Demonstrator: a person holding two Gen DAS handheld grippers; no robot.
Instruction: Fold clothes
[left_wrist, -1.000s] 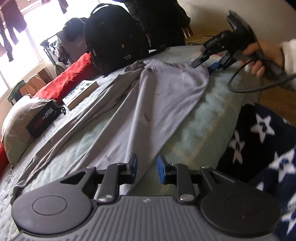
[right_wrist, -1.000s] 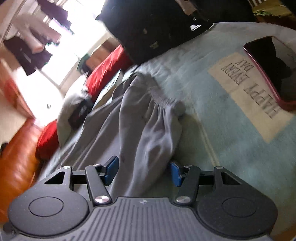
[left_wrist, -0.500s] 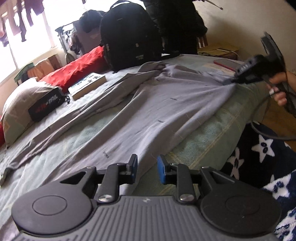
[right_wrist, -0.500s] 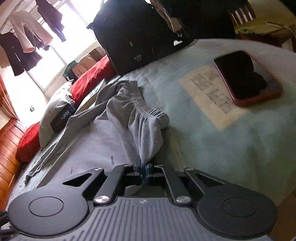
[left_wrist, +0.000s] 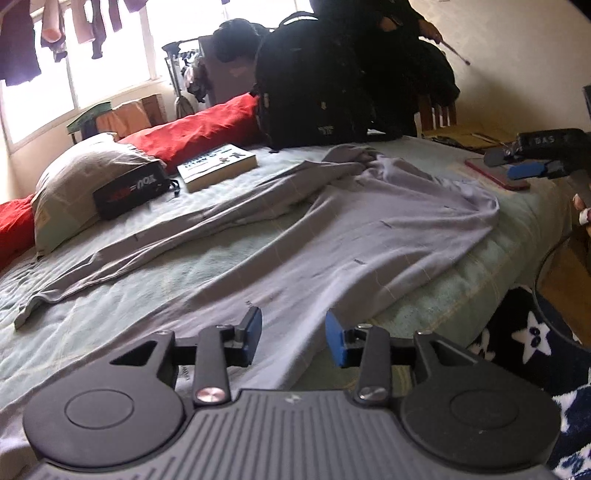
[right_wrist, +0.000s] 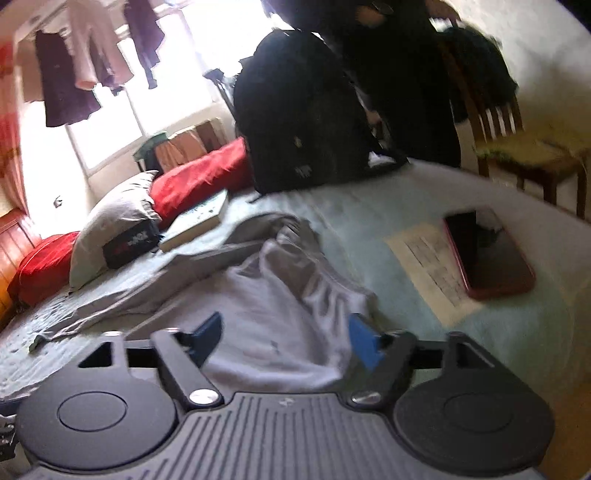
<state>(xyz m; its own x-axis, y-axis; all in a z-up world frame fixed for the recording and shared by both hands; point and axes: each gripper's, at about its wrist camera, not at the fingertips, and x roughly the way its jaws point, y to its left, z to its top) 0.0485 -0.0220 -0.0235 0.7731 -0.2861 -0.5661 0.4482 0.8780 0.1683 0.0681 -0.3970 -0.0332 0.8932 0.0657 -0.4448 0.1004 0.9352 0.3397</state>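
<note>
A grey long-sleeved shirt (left_wrist: 332, 236) lies spread across the pale green bed cover (left_wrist: 461, 288), one sleeve stretched out to the left. My left gripper (left_wrist: 293, 334) hovers over the shirt's near hem. Its jaws are opening, the cloth lies loose below the gap, and the pads do not press on it. In the right wrist view the shirt (right_wrist: 280, 314) bunches up at its far end. My right gripper (right_wrist: 284, 332) is above that bunched part with its jaws opening wide and nothing pinched. The left wrist view shows the right gripper (left_wrist: 511, 162) at the bed's right side, held by a hand.
A black backpack (left_wrist: 314, 92) stands at the far side of the bed. A book (left_wrist: 216, 166), a grey pillow (left_wrist: 81, 173) with a black pouch (left_wrist: 129, 192) and red pillows lie at the back left. A red-cased phone (right_wrist: 487, 254) lies right of the shirt. A wooden chair (right_wrist: 524, 147) stands beyond the bed.
My right gripper was shut on the shirt's edge half a second ago; it has since opened wide and pulled up and away. The left jaws have widened. The shirt lies flatter.
</note>
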